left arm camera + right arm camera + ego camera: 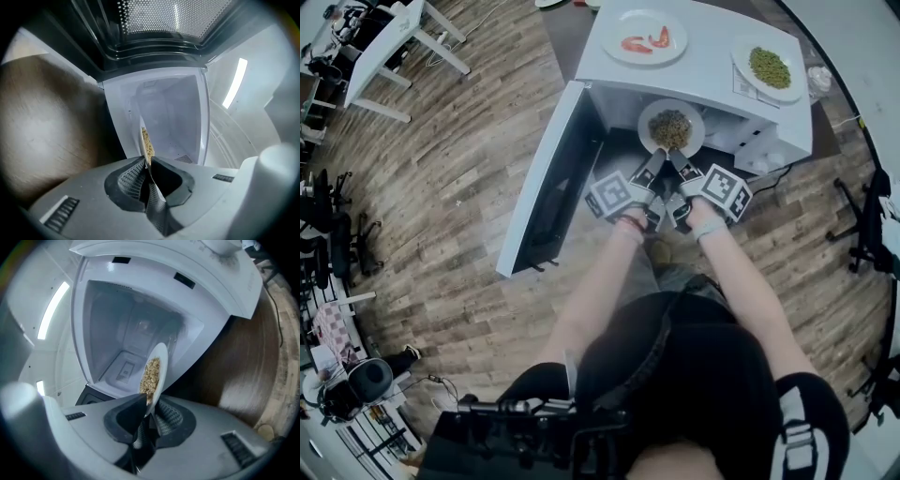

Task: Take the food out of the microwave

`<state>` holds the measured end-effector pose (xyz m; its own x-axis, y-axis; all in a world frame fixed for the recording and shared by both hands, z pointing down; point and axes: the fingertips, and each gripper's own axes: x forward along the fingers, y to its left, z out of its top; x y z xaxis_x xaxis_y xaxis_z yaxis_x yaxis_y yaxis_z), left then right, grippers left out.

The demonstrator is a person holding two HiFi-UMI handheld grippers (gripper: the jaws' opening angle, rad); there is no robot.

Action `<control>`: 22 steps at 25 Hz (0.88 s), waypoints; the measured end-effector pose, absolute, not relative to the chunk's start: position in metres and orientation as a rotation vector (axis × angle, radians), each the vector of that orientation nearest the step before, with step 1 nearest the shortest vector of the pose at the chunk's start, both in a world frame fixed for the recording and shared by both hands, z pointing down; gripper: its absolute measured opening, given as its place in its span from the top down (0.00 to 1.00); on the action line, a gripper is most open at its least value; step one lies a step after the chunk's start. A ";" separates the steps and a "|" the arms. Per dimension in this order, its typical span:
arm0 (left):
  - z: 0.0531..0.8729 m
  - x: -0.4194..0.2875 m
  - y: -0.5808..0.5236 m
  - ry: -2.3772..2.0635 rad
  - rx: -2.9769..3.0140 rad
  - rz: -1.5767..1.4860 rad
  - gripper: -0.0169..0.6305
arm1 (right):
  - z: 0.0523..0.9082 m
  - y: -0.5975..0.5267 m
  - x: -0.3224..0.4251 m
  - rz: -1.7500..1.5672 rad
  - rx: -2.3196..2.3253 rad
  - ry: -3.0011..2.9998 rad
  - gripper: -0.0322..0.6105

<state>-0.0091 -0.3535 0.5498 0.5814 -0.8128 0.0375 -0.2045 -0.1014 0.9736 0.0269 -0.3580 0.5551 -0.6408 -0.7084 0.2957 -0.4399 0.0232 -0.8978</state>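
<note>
Left gripper (659, 156) and right gripper (677, 157) are each clamping the near rim of the plate (648, 116), apparently sharing its weight so the food (671, 129) rides level. The plate is hanging at the microwave's (703, 73) mouth, right of the open door (546, 183).

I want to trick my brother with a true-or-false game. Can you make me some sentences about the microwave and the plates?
1. The microwave has its door open. True.
2. Only one gripper holds the plate. False: the left gripper and the right gripper both have their fingers shut on its rim.
3. The held plate is empty. False: brownish food lies on it.
4. Two more plates sit on top of the microwave. True: a plate of red food and a plate of green food.
</note>
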 end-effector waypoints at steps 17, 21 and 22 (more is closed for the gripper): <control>0.546 -0.017 -0.328 -0.907 1.640 -0.671 0.92 | 0.551 -0.337 0.018 -1.629 -1.108 2.159 0.86; 0.544 -0.020 -0.322 -0.897 1.649 -0.656 0.92 | 0.549 -0.331 0.014 -1.628 -1.083 2.153 0.86; 0.542 -0.021 -0.320 -0.891 1.650 -0.655 0.92 | 0.547 -0.329 0.013 -1.615 -1.083 2.165 0.86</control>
<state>-0.0208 -0.3201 0.5424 0.5649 -0.8248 0.0260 -0.2213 -0.1210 0.9677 0.0132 -0.3287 0.5467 -0.7001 -0.6735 0.2373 -0.4193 0.1188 -0.9000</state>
